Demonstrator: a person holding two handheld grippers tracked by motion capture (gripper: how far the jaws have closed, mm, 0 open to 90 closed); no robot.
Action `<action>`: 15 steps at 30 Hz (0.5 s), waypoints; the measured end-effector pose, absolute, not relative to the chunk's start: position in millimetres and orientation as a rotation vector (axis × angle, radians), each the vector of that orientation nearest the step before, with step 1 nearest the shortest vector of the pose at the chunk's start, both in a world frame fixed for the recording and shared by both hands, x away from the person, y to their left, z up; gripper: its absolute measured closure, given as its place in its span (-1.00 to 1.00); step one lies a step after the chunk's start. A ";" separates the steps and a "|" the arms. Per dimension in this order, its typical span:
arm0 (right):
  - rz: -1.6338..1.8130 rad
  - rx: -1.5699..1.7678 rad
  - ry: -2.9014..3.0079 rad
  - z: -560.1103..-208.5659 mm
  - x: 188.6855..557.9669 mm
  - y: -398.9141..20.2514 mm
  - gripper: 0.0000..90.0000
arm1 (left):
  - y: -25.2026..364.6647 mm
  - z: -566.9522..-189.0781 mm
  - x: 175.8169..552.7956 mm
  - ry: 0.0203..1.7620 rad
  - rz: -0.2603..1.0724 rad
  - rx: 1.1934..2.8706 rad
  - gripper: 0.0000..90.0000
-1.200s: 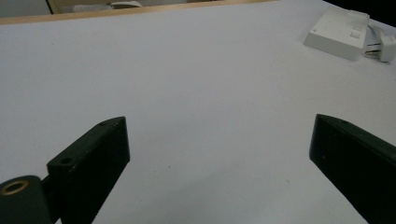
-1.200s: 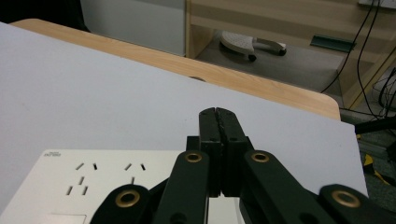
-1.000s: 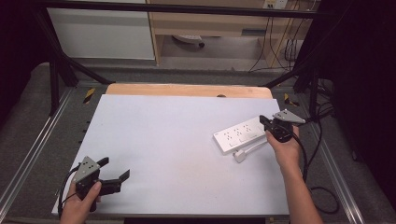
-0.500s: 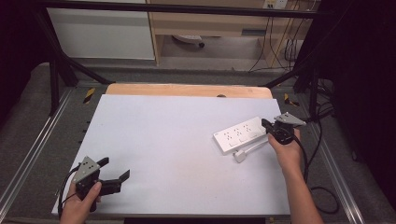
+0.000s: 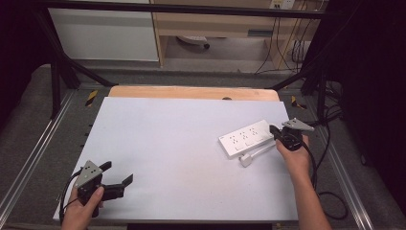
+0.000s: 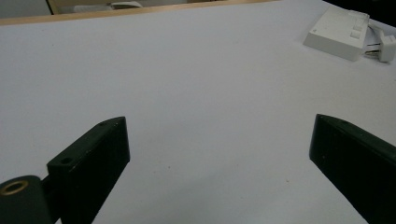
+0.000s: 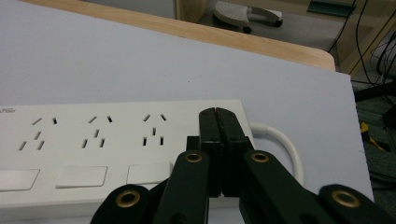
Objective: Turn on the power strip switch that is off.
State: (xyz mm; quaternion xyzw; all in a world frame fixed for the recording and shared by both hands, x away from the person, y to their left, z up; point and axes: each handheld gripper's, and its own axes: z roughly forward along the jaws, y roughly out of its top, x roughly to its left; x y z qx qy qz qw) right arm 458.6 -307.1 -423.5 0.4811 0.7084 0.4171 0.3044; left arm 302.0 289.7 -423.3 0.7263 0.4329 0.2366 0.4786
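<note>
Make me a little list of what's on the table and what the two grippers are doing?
table: white top, wooden strip at the far edge
power strip: white, lying flat at the right
plug: white, beside the power strip on its near side, on a white cable
left gripper: open, near left corner, holding nothing
right gripper: jaws shut together, tips over the power strip's end
</note>
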 end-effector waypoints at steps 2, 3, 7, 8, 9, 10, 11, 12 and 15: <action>1.106 1.282 1.883 -426.6 459.1 -308.2 1.00 | 289.6 -423.3 301.6 1.056 0.576 1.774 -0.89; 1.106 1.282 1.883 -426.6 459.1 -308.2 1.00 | 290.0 -423.0 301.4 1.055 0.582 1.778 -0.89; 1.103 1.292 1.887 -429.8 460.6 -309.6 1.00 | 290.2 -423.0 301.3 1.058 0.582 1.775 -0.89; 1.104 1.293 1.889 -430.4 460.7 -309.5 1.00 | 289.9 -423.3 301.6 1.058 0.576 1.773 -0.89; 1.103 1.293 1.890 -431.0 460.7 -309.5 1.00 | 290.1 -423.1 301.5 1.057 0.583 1.779 -0.89; 1.104 1.295 1.895 -432.0 460.8 -308.9 1.00 | 289.6 -423.3 301.7 1.055 0.578 1.776 -0.89; 1.101 1.291 1.901 -432.8 460.8 -308.3 1.00 | 289.8 -423.1 301.5 1.055 0.583 1.780 -0.89; 1.100 1.290 1.903 -433.5 460.8 -307.3 1.00 | 289.7 -423.1 301.4 1.054 0.583 1.780 -0.89; 1.096 1.281 1.921 -434.8 460.8 -304.2 1.00 | 290.1 -422.9 301.3 1.053 0.583 1.780 -0.89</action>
